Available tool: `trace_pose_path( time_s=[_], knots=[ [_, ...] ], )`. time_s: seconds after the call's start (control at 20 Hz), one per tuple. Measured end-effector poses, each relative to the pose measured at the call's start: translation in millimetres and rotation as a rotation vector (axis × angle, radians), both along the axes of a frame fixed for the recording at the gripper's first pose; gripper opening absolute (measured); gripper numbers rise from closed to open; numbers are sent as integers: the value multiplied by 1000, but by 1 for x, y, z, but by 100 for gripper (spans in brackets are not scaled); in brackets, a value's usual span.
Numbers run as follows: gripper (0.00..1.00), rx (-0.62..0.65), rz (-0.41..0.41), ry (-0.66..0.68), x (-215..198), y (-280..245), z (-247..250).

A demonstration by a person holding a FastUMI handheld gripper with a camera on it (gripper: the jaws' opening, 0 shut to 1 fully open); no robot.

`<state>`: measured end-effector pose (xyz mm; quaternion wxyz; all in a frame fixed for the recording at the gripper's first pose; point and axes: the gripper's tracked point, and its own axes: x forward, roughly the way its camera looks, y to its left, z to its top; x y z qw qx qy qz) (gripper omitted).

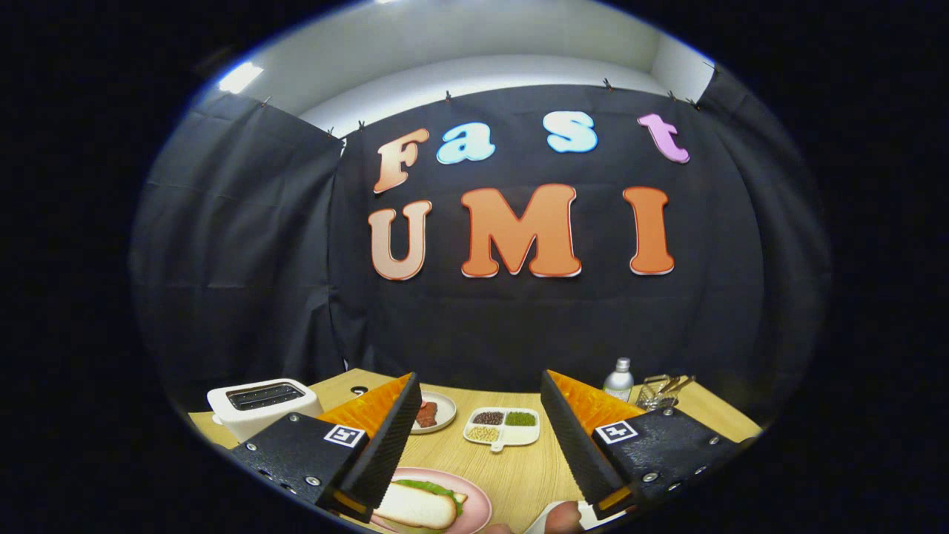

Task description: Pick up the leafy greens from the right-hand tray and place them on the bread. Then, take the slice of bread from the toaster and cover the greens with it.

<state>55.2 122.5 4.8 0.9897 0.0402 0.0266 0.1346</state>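
My gripper [478, 393] stands open above the wooden table, nothing between its fingers. Just under the left finger [389, 437] lies a pink plate [478, 504] holding a slice of bread [415, 506] with leafy greens [434, 487] poking out beneath its far edge. The white toaster [259, 406] stands left of the fingers at the table's back left; its slots look dark and I see no bread sticking out. By the base of the right finger a white tray's edge [552, 519] shows with something reddish on it.
Beyond the fingers sit a small white plate [443, 410] with reddish food and a white divided dish [504, 426] of beans and grains. A white bottle [619, 378] and a wire basket [660, 391] stand at the back right. The booth's wall rises behind.
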Motion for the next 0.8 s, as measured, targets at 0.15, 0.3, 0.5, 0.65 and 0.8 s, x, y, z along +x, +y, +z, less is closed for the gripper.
trace_pose_path(
  time_s=[0.15,0.3,0.5,0.65,0.8],
  knots=[
    [97,-12,-35,-77,-9,-5,19],
    [97,-11,-67,-152,-13,-12,36],
    [97,-5,-68,-193,-22,-16,49],
    [97,-15,-69,-208,-24,-19,53],
    [97,-26,-95,-203,-25,-24,55]
  ],
)
